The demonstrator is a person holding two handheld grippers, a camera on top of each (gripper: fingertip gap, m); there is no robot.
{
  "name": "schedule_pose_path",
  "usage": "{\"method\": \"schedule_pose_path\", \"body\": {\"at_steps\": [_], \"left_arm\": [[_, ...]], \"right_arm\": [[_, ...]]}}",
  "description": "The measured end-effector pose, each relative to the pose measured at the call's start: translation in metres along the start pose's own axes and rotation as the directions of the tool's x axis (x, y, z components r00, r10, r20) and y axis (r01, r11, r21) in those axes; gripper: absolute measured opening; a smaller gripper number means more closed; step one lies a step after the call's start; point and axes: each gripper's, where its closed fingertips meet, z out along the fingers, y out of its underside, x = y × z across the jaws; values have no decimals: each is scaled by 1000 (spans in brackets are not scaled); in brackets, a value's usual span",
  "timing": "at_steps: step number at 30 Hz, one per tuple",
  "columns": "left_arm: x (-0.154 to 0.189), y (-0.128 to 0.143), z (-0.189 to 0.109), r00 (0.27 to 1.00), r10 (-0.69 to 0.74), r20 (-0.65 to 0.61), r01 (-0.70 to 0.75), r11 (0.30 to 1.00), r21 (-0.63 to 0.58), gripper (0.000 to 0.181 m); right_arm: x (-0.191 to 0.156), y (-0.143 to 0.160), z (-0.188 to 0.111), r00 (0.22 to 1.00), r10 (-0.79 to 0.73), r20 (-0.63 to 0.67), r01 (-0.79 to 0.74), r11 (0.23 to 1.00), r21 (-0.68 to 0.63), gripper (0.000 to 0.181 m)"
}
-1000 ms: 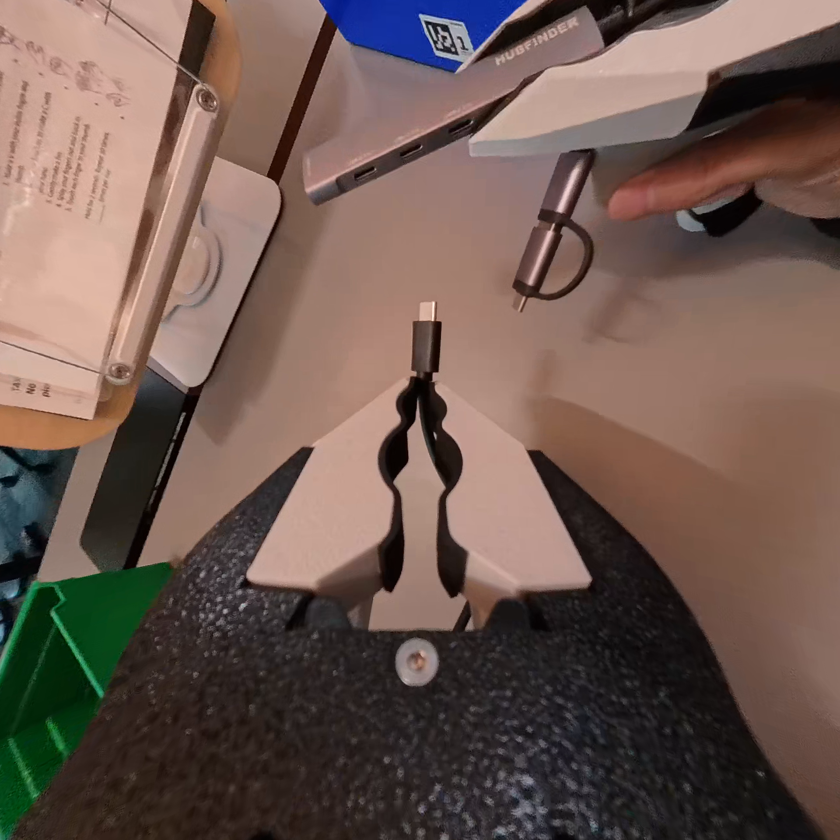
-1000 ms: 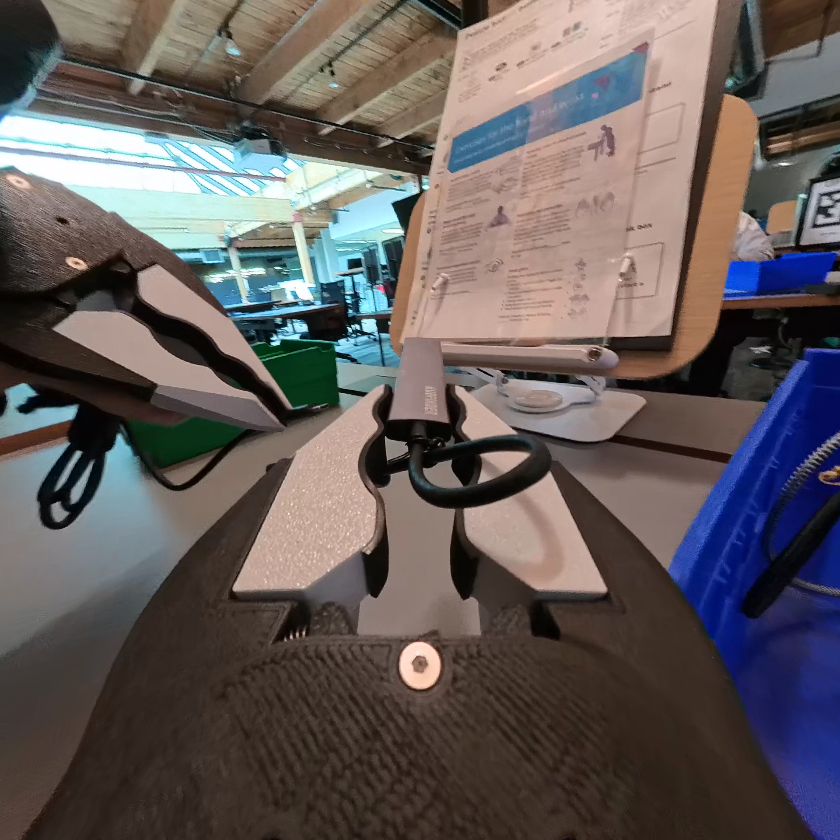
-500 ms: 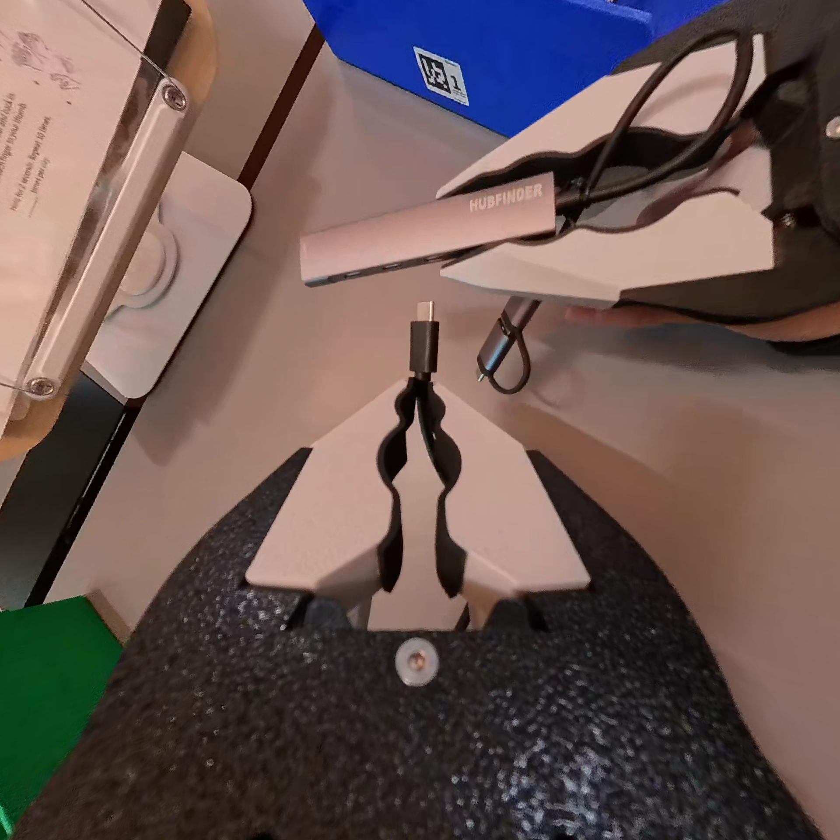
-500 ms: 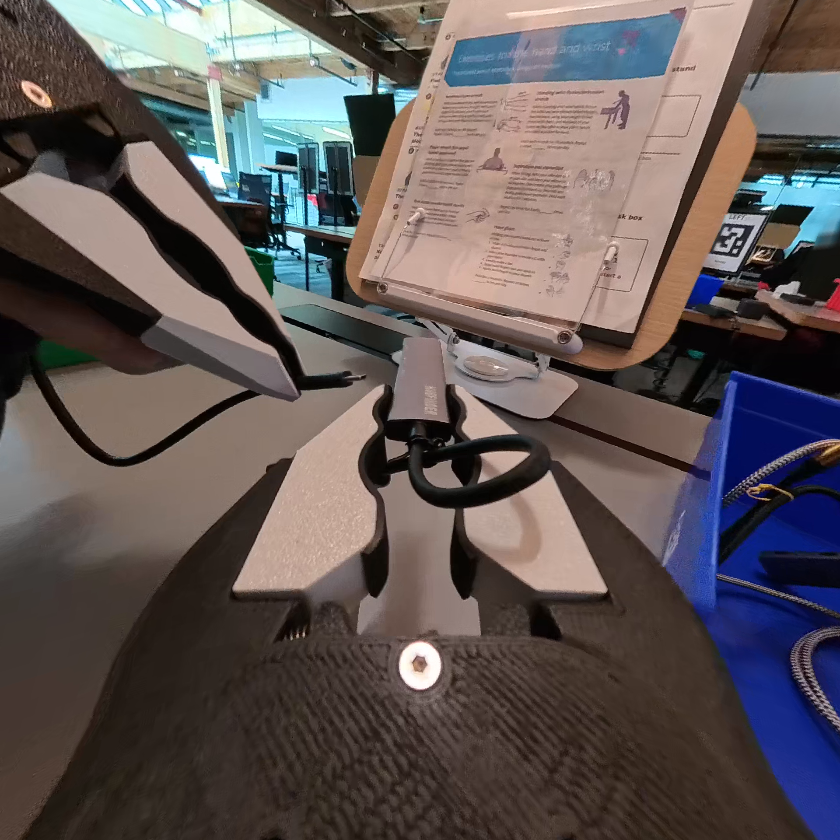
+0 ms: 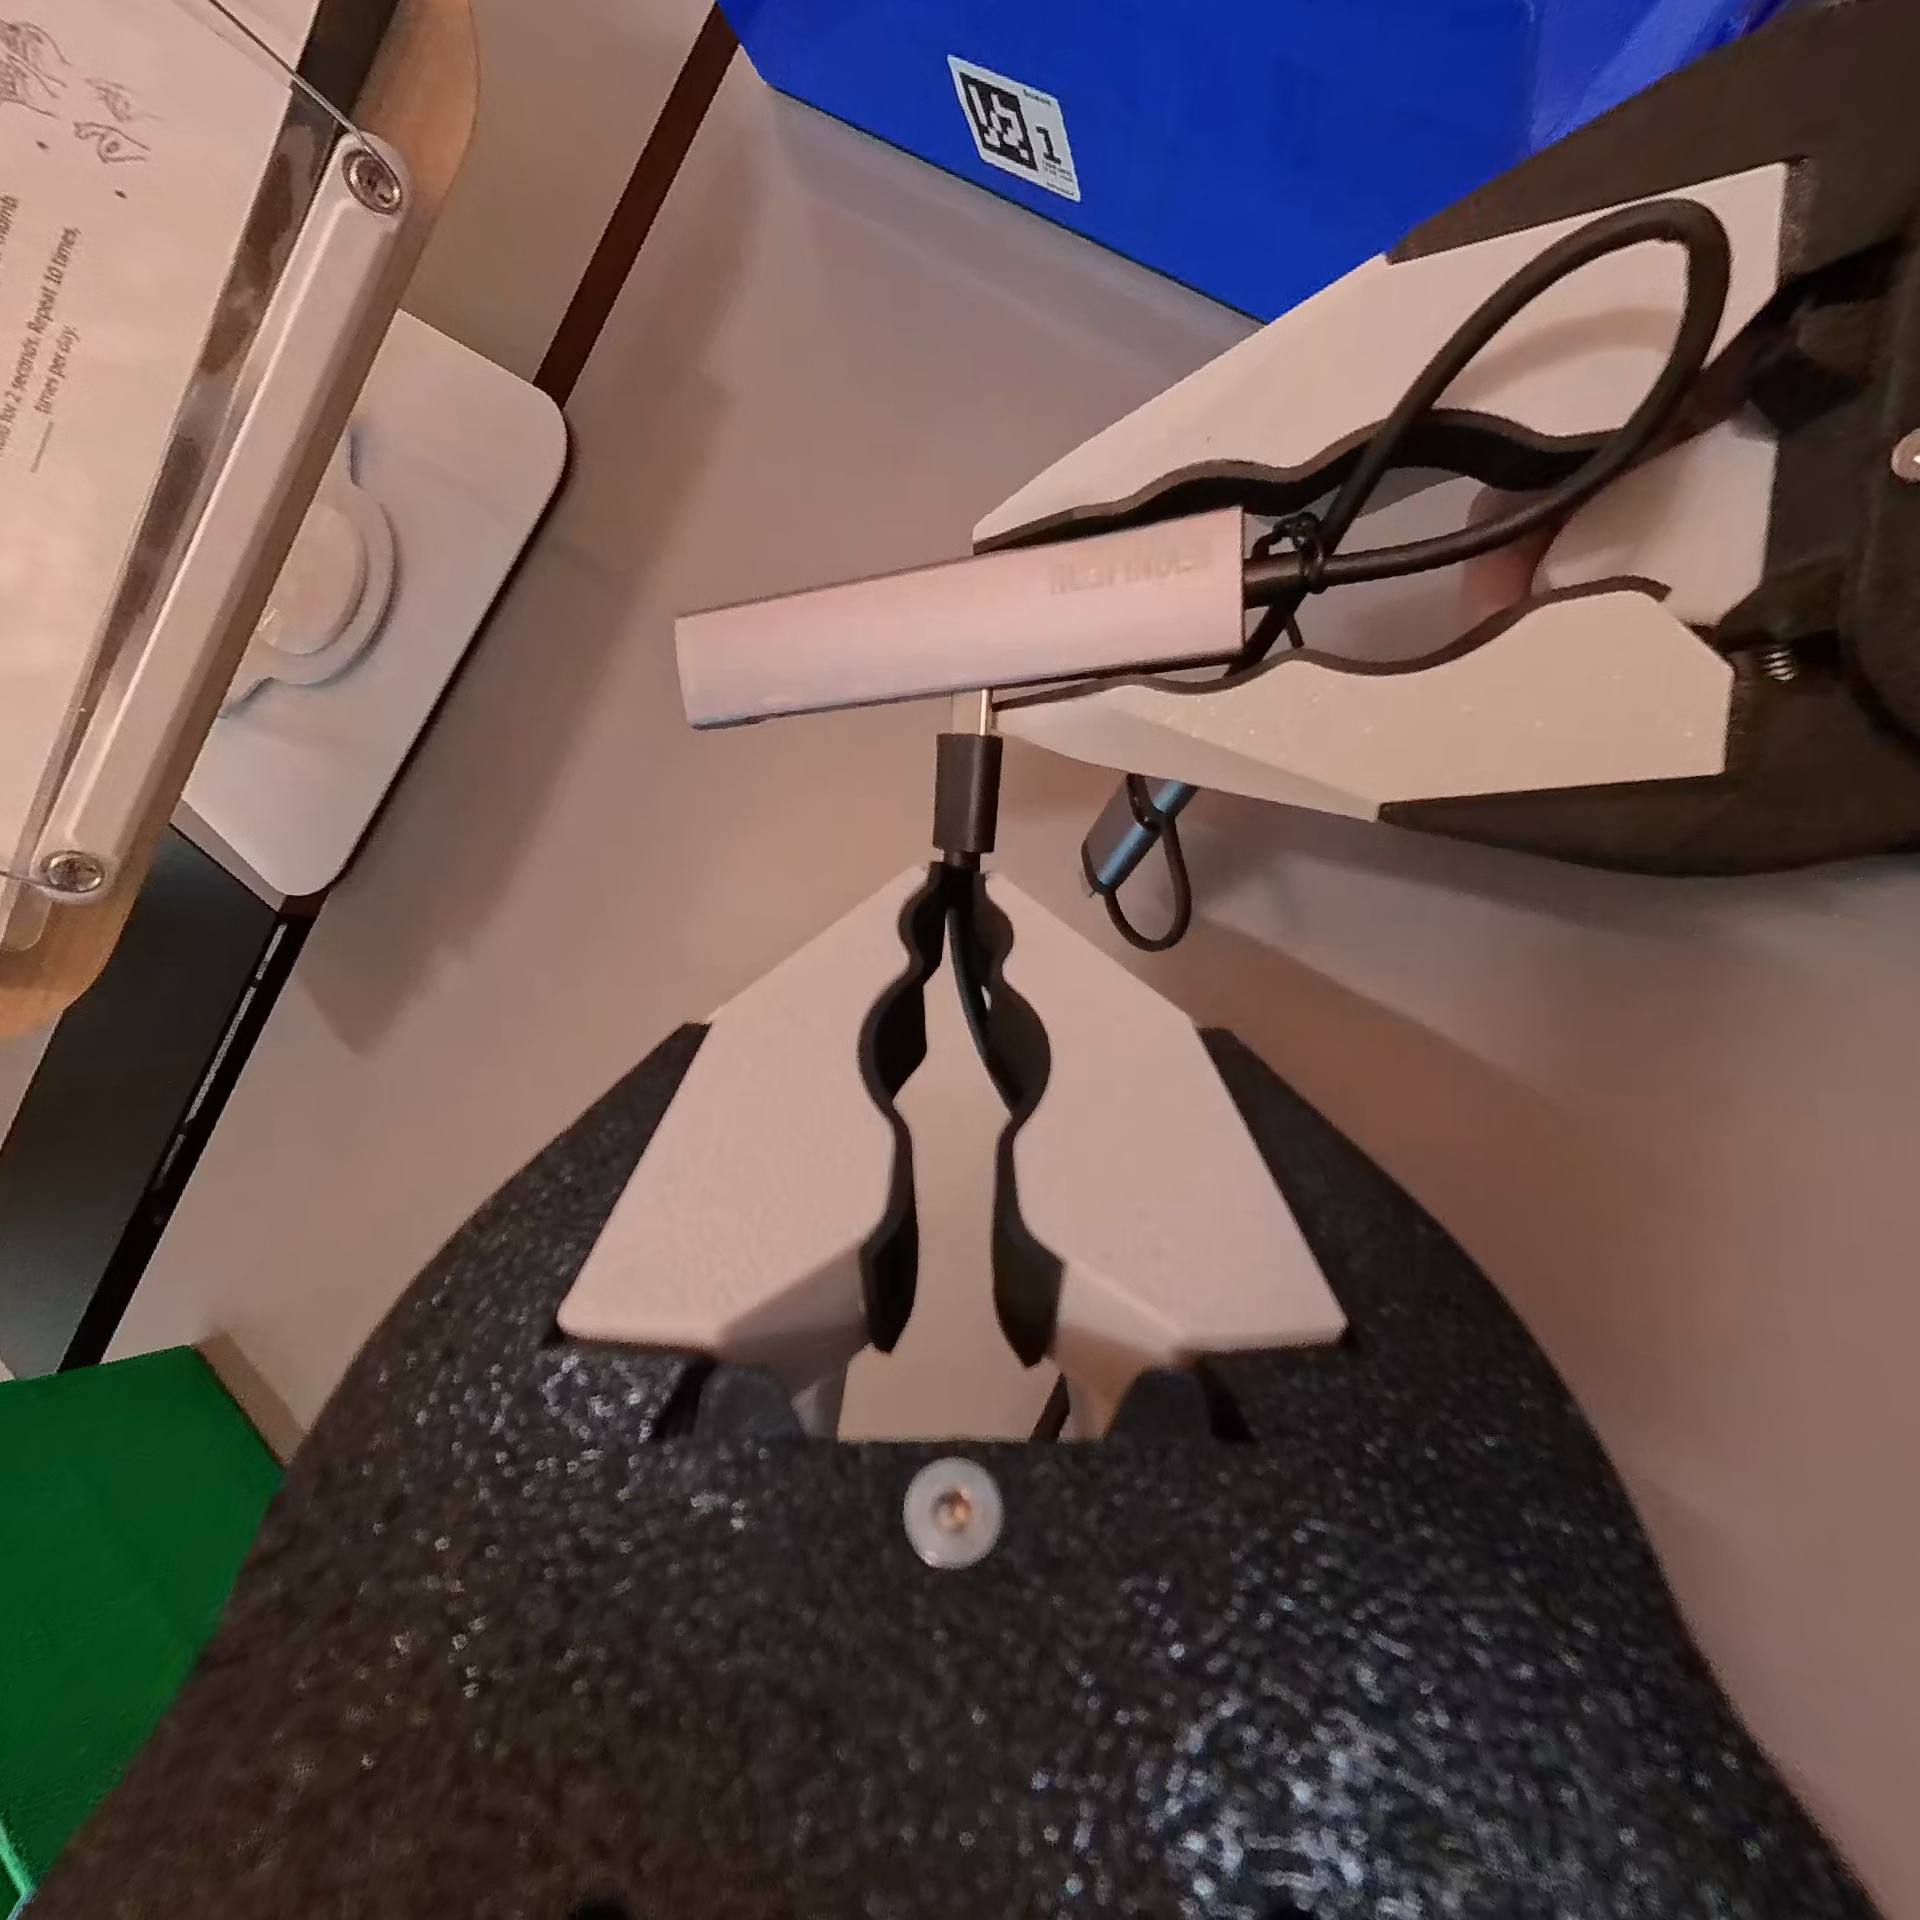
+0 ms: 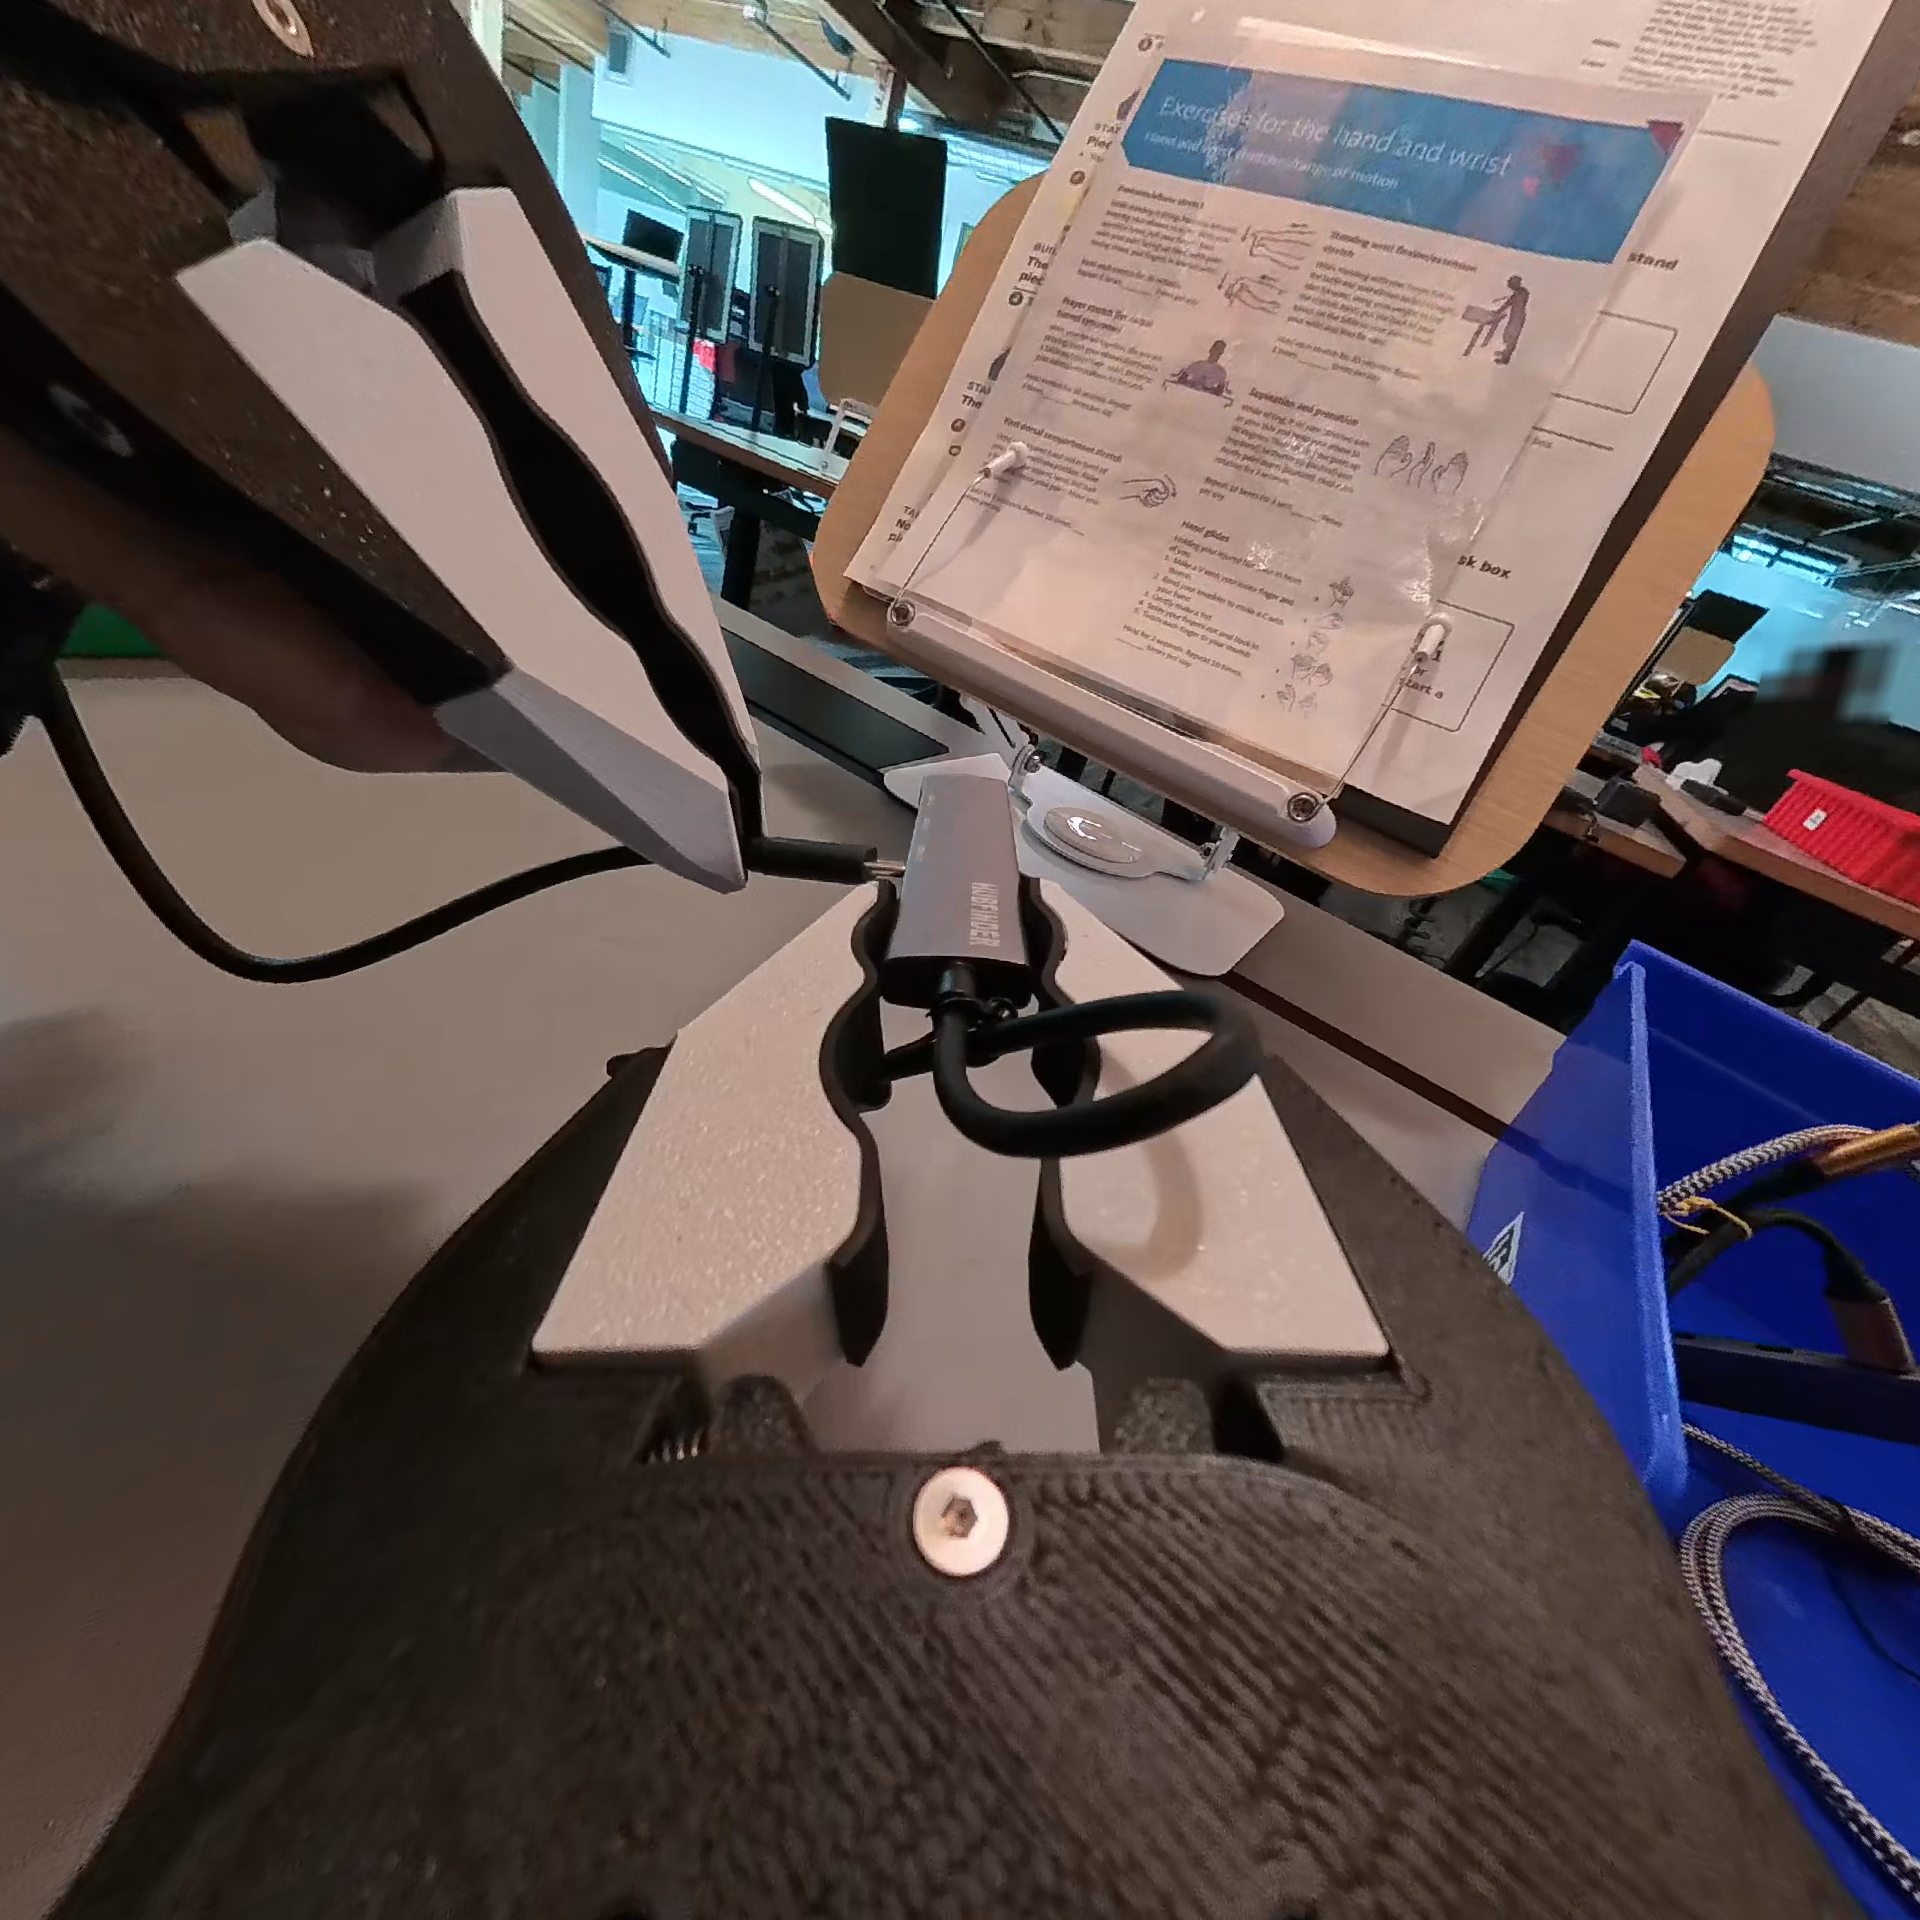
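Left hand-held gripper (image 5: 961, 883): clenched on a black cable (image 5: 968, 805) just behind its plug, whose metal tip met the side of the hub (image 5: 956, 649). Right hand-held gripper (image 6: 961, 914): clamped on the grey hub's cable end, its own short cord (image 6: 1081, 1081) looped over the fingers (image 6: 727, 1143). Both were held above the grey table (image 5: 1558, 1091). Nearby: document stand (image 6: 1299, 468) with printed sheets behind; blue bin (image 6: 1714, 1247) of cables at right; green bin (image 5: 94, 1558) at left.
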Motion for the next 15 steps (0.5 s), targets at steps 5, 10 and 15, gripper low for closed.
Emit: {"method": "schedule_pose_path", "body": {"at_steps": [5,10,15], "left_arm": [[-2,1,1,999,14,29,-14,1000,-17,1],[-3,3,1,1000,5,18,-5,1000,-15,1],[-14,9,1,998,2,66,0,999,-40,1]], "right_arm": [[-1,1,1,999,-34,-8,34,999,-10,23],[-2,2,1,1000,-9,7,9,1000,-9,23],[1,3,1,1000,19,7,-19,1000,-11,23]]}}
